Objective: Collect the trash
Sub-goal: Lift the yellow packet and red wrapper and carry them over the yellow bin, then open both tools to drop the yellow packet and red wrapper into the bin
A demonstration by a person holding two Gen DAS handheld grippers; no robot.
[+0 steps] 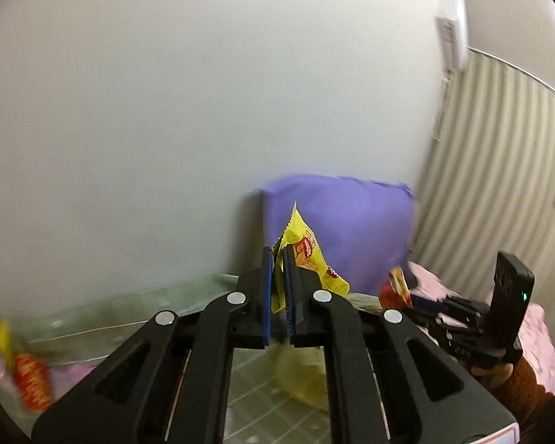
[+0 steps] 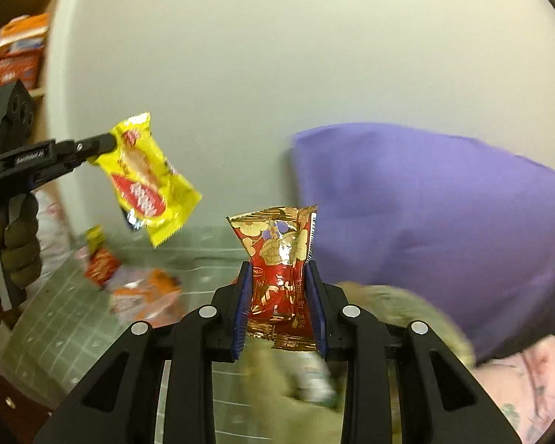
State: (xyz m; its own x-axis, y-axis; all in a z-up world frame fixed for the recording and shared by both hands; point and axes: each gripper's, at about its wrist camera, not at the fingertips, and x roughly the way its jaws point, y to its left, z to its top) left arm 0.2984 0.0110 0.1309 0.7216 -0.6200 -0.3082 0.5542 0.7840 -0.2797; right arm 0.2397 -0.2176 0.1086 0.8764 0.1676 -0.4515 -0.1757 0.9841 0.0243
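A: Left wrist view: left tongs (image 1: 277, 255) pinch the yellow wrapper (image 1: 307, 255), held up before the purple pillow (image 1: 355, 222).

B: Right wrist view: right tongs (image 2: 279, 277) clamp the red wrapper (image 2: 279, 255) above the surface (image 2: 66, 325); more packets (image 2: 144, 292) lie there.

- This is looking like a home bedroom – a plump purple fabric pillow (image 2: 425, 222) is leaning against a plain white wall (image 1: 203, 111).
- Pink floral bedding (image 2: 529, 388) is lying just below that pillow.
- A pale ribbed curtain (image 1: 499, 185) is hanging from a thin rail at the right.
- A white wall-mounted air-conditioning unit (image 1: 453, 29) is sitting high beside the curtain.
- A wooden shelf of colourful packaged goods (image 2: 18, 55) is showing at the far left – household stock, blurred.
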